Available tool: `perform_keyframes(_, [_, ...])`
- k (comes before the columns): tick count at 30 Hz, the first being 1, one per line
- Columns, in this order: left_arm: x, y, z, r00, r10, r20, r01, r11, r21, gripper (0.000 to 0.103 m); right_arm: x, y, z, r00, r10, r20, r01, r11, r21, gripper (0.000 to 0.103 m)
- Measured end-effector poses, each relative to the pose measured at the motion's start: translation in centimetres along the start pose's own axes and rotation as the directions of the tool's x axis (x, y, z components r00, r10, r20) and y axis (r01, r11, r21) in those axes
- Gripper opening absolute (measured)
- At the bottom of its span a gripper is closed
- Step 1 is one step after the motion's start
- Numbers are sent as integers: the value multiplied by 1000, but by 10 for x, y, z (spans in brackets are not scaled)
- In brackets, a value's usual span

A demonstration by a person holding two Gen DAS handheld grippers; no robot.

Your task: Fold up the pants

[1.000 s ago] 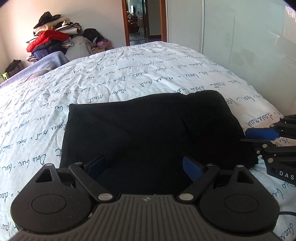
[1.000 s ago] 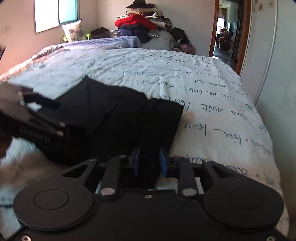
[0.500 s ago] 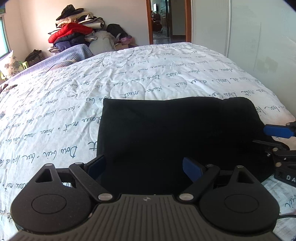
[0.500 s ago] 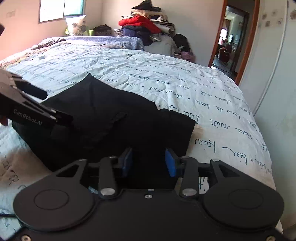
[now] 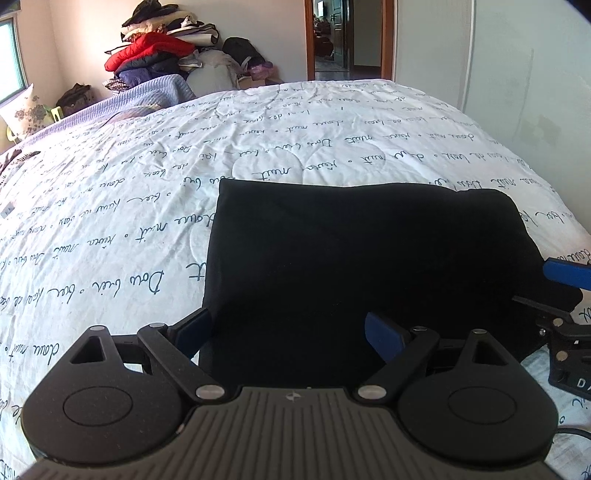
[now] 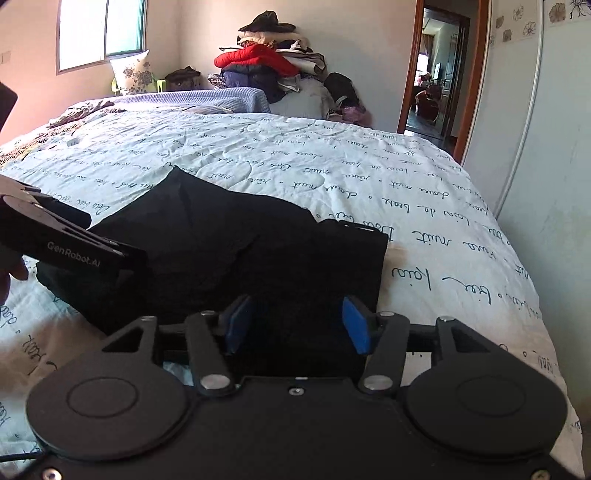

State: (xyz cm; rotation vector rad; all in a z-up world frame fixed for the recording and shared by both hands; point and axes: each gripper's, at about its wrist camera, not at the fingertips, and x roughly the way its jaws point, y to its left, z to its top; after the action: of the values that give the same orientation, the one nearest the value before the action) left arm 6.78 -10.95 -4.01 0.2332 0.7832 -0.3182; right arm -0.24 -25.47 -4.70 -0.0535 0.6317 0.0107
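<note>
— Left gripper [image 5: 288,332]?
— Spread wide, pinching nothing; folded black pants [image 5: 362,266] flat on quilt [image 5: 110,229], directly ahead, long axis crosswise.
— Right gripper [image 6: 297,323]?
— Jaws opening, cloth between, pads clear — nearer the pants' right end.

One pair of black pants [image 5: 354,258], folded into a rough rectangle, lies on one bed [image 5: 295,129] under one white quilt printed with script. Two claws are in view: the left claw [image 5: 288,332] and the right claw [image 6: 297,321], each with two blue pads. Far back stand one heap of clothes [image 6: 269,62], one floral pillow [image 6: 133,72], one window [image 6: 99,29] and one open doorway [image 6: 436,74].
</note>
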Motion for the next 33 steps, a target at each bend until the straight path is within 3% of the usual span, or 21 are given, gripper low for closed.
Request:
perform_keyframes(7, [-1, 7, -5, 1000, 6, -10, -6, 1000, -16, 93, -8, 0, 2, 999, -36, 14, 35, 999, 38, 60])
perform_keyframes(11, [-1, 8, -6, 1000, 6, -16, -7, 999, -33, 94, -18, 11, 3, 999, -18, 45, 15, 998, 66, 63])
perform_keyframes(20, [1, 6, -6, 999, 29, -24, -30, 999, -42, 97, -24, 33, 0, 999, 1, 43, -4, 998, 68, 78])
perform_keyframes(27, [-2, 4, -7, 999, 28, -27, -29, 998, -51, 97, -34, 27, -2, 994, -94, 62, 86, 990, 115, 88])
perform_keyframes(33, [-4, 3, -7, 999, 25, -30, -26, 998, -50, 97, -39, 23, -6, 992, -116, 48, 108, 984, 145, 88])
